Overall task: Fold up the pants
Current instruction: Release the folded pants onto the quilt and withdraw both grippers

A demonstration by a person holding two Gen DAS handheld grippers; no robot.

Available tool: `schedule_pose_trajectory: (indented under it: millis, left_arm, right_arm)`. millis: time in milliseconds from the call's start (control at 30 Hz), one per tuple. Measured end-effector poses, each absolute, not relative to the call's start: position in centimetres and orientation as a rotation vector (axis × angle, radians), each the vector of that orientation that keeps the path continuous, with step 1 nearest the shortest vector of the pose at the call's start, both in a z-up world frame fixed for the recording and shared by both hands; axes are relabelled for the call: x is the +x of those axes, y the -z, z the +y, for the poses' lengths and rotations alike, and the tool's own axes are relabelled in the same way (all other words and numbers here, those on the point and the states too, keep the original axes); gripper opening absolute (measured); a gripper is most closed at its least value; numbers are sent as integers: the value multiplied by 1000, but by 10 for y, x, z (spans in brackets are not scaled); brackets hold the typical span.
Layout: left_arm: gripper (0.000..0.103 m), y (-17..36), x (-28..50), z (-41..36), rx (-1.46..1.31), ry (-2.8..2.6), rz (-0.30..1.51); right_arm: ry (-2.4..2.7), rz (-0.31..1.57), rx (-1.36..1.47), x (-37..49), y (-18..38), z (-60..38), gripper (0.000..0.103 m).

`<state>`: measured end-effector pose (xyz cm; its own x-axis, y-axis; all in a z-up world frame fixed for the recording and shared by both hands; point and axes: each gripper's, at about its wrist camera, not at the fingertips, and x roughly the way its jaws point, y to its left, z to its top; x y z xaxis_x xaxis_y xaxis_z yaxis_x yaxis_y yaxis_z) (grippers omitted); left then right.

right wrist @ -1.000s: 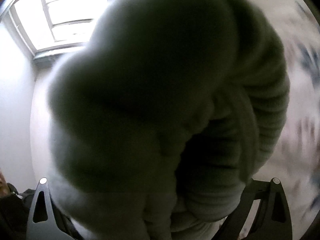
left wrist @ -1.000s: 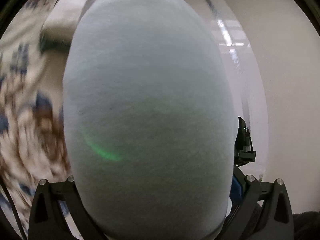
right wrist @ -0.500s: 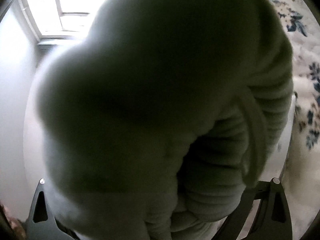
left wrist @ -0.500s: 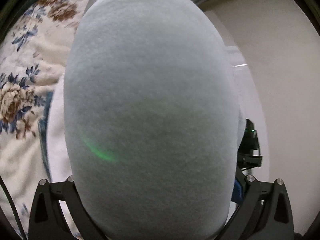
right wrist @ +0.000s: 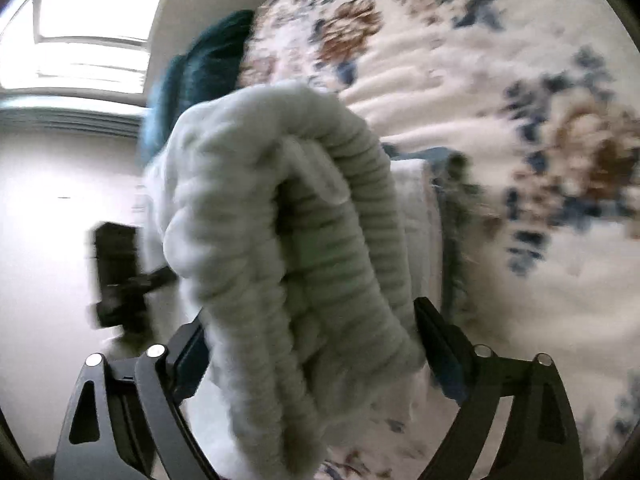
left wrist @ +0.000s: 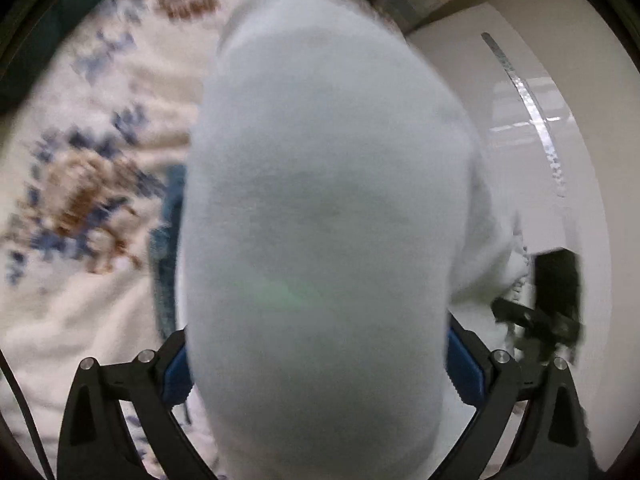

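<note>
The pants (left wrist: 320, 220) are pale grey-white fleece. In the left wrist view a smooth bulge of them fills the middle of the frame, and my left gripper (left wrist: 316, 364) is shut on that fabric. In the right wrist view the ribbed waistband (right wrist: 288, 248) of the pants bunches between the fingers, and my right gripper (right wrist: 308, 344) is shut on it. Both ends are held up above the floral bed cover (right wrist: 500, 140). The other gripper shows as a dark blurred shape in the left wrist view (left wrist: 548, 304) and in the right wrist view (right wrist: 120, 276).
A floral bed cover (left wrist: 80, 200) lies to the left in the left wrist view. A teal cushion or blanket (right wrist: 200, 76) sits at the bed's far edge. A white wall (left wrist: 540, 120) and a window (right wrist: 88, 36) lie beyond.
Both grippers have swung with the pants. The fabric has pulled back from the right camera, so the waistband, bed and other gripper now show. Both views are motion-blurred.
</note>
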<state>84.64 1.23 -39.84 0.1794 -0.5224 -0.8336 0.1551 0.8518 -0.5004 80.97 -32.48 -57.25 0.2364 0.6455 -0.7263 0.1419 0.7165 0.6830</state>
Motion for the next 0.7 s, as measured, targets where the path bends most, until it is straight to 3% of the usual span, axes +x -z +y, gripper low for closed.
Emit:
schedule_pose_trajectory:
  millis: [133, 267, 433, 700]
  left_arm:
    - [103, 349, 793, -1, -80, 255, 1117]
    - [103, 318, 753, 1, -50, 170, 1066]
    - [103, 262, 683, -11, 14, 131, 1047]
    - [103, 160, 577, -1, 69, 167, 940]
  right_arm:
    - [-70, 1257, 384, 751, 497, -302, 99]
    - [154, 1181, 161, 674, 423, -269, 99]
    - [176, 1152, 137, 632, 365, -232, 99]
    - [200, 1032, 150, 519, 218, -211, 99]
